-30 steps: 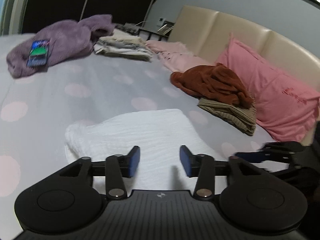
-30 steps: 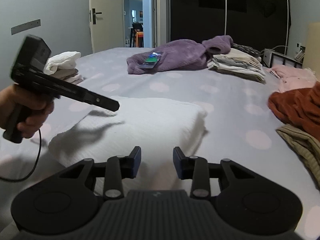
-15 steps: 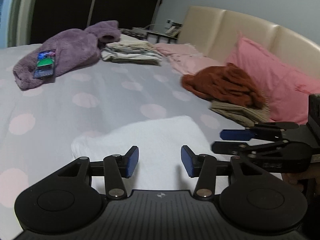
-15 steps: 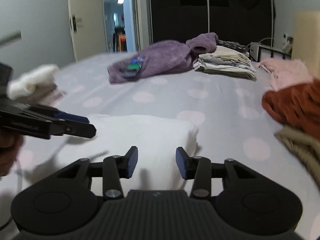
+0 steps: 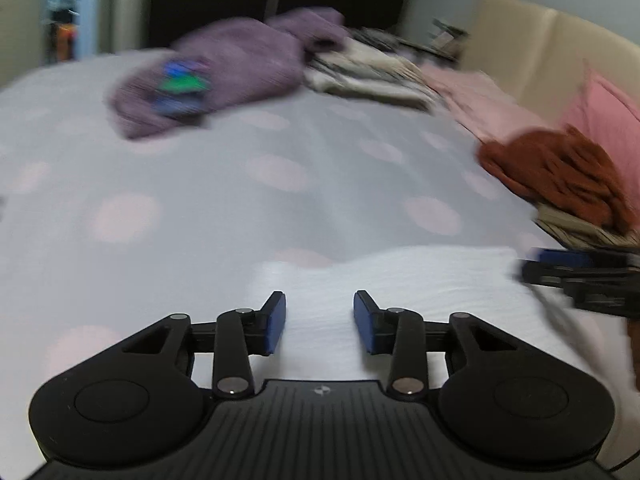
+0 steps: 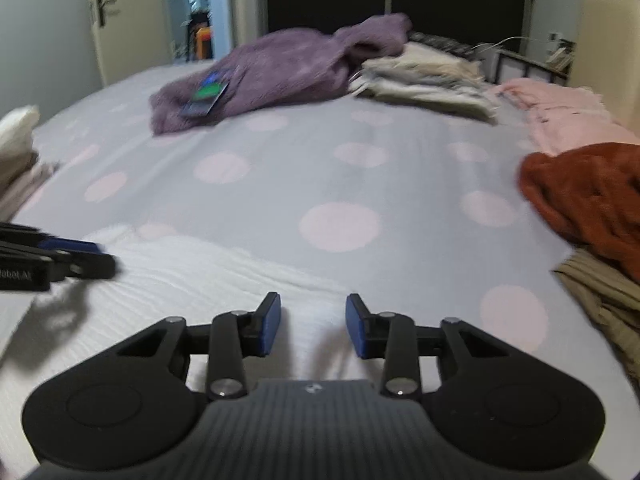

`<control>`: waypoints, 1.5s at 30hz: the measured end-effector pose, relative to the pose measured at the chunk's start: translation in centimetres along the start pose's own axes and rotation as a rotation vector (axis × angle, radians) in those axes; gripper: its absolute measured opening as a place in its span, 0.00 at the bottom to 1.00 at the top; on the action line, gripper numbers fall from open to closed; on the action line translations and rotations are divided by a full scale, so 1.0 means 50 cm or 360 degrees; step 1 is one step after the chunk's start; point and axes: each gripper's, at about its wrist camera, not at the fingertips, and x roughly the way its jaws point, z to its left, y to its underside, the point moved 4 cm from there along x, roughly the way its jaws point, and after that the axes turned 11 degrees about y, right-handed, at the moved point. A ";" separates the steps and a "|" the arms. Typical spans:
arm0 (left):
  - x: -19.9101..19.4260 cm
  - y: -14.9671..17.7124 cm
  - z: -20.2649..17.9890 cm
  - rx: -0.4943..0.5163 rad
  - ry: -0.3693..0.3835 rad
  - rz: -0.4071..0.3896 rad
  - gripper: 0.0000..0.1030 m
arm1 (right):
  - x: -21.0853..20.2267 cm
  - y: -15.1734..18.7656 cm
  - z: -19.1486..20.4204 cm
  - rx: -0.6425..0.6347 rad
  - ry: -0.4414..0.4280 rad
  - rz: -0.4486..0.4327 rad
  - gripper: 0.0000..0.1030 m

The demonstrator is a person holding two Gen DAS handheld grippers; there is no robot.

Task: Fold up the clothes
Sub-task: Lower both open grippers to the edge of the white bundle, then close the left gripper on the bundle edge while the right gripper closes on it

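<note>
A folded white textured cloth (image 5: 400,280) lies flat on the dotted grey bedsheet (image 5: 240,184), just under both grippers. My left gripper (image 5: 319,322) hovers low over it, open, nothing between its blue pads. My right gripper (image 6: 313,326) is open too, above the same white cloth (image 6: 200,280) near its far edge. In the left wrist view the right gripper (image 5: 576,268) shows at the right edge; in the right wrist view the left gripper (image 6: 52,258) shows at the left edge. The left wrist view is motion-blurred.
A purple fleece (image 6: 280,68) with a phone (image 6: 206,94) on it lies far back. Beside it sit a beige folded stack (image 6: 424,78), a pink garment (image 6: 568,116), a rust garment (image 6: 592,196) on an olive folded piece (image 6: 604,292), and pale cloths (image 6: 16,148) at left.
Both grippers have dropped lower and closer to the white cloth and stayed open. The left view has swung leftward, away from the headboard and pink pillow.
</note>
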 end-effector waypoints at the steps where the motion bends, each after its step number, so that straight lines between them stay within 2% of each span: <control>1: -0.022 0.001 0.015 -0.0045 0.0008 -0.0010 0.45 | -0.019 0.002 -0.012 0.0030 -0.0013 -0.0012 0.47; 3: -0.052 0.012 0.043 -0.0137 0.0054 0.0032 0.47 | -0.042 0.011 -0.031 0.0075 -0.0044 0.0009 0.57; 4: -0.067 0.017 0.057 -0.0183 0.0078 0.0054 0.48 | -0.047 0.016 -0.040 0.0103 -0.0066 0.0046 0.66; 5: -0.079 0.024 0.069 -0.0229 0.0102 0.0077 0.48 | -0.050 0.023 -0.047 0.0125 -0.0094 0.0085 0.71; 7: -0.091 0.044 0.085 -0.0316 0.0157 0.0132 0.49 | -0.056 0.039 -0.060 0.0167 -0.0152 0.0162 0.71; 12: -0.097 0.079 0.100 -0.0491 0.0303 0.0216 0.51 | -0.074 0.080 -0.071 0.0114 -0.0139 0.0240 0.72; 16: -0.085 0.078 0.079 -0.0495 0.0340 0.0234 0.58 | -0.071 0.084 -0.067 0.0190 -0.0217 0.0300 0.75; 21: -0.051 0.076 0.043 -0.0444 0.0387 0.0348 0.60 | -0.043 0.077 -0.051 0.0256 -0.0297 0.0442 0.79; 27: -0.016 0.080 0.056 -0.0597 0.0411 0.0452 0.63 | -0.004 0.080 -0.037 0.0308 -0.0337 0.0561 0.82; 37: 0.022 0.057 0.020 -0.0510 0.0363 0.0620 0.67 | 0.026 0.086 -0.053 0.0375 -0.0440 0.0649 0.83; 45: 0.040 0.073 0.021 -0.0523 0.0411 0.0584 0.79 | 0.037 0.092 -0.053 0.0340 -0.0483 0.0653 0.87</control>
